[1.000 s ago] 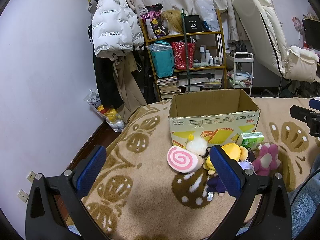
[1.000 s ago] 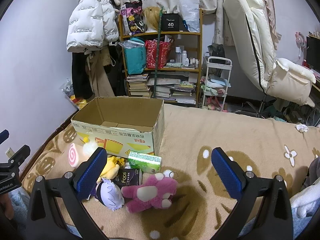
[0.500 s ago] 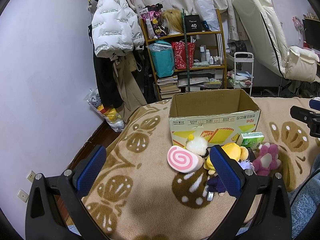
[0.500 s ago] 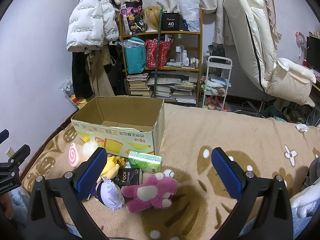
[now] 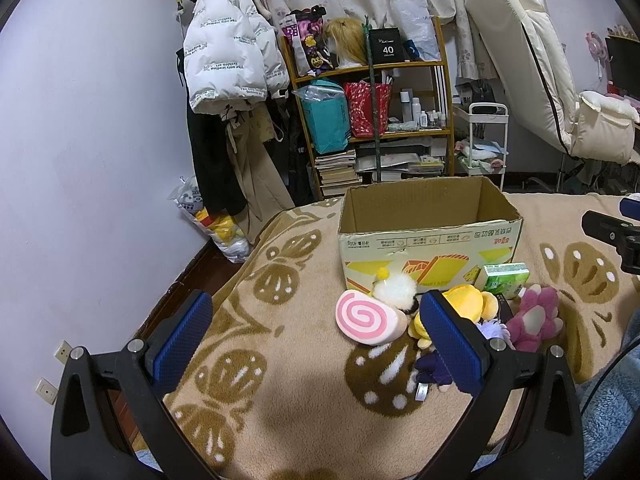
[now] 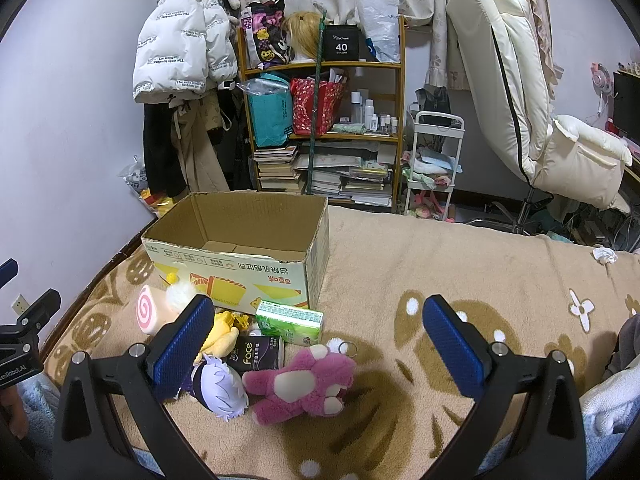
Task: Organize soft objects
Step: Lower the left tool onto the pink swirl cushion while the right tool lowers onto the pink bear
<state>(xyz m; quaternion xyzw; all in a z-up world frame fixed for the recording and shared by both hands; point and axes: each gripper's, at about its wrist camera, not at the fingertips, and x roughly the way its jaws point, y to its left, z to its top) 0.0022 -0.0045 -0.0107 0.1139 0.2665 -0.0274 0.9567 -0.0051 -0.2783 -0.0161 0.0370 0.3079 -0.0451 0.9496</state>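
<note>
Black pack reads "Face"; shelf box reads "40". Cardboard box on blanket, open, looks empty. Soft toys piled at its front: pink swirl roll, magenta bear, beside green tissue pack. Left gripper and right gripper both spread apart, holding nothing.

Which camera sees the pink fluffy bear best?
The right wrist view: the pink bear lies whole and close, just ahead of the open right gripper. The left wrist view shows it smaller, off to the side.
</note>
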